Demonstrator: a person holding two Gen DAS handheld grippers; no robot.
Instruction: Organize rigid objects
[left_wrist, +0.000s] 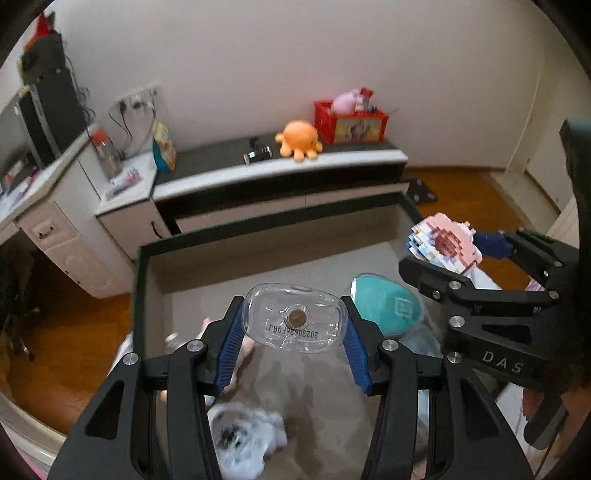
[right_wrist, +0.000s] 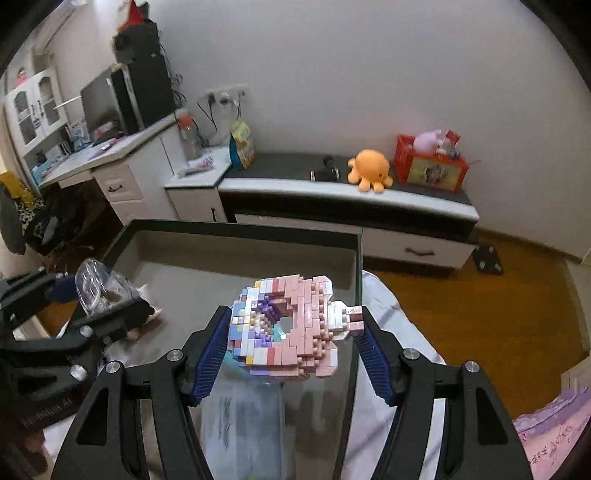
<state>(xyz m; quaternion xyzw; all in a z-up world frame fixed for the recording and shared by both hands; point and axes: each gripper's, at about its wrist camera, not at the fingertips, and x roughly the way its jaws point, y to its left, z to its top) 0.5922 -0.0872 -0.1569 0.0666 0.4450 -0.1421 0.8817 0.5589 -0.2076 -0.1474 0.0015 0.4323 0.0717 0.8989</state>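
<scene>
So both hands are loaded. Left hand-held gripper (left_wrist: 293, 328) is pinching a clear plastic bottle (left_wrist: 293, 323) by its sides, base toward the camera, above the open dark-rimmed box (left_wrist: 258, 225). Right hand-held gripper (right_wrist: 293, 341) is squeezing a pink brick-built model (right_wrist: 288, 328) near the box's right wall (side grips probably keep both steady for a drop-in). A teal item (left_wrist: 386, 304) sits inside.
</scene>
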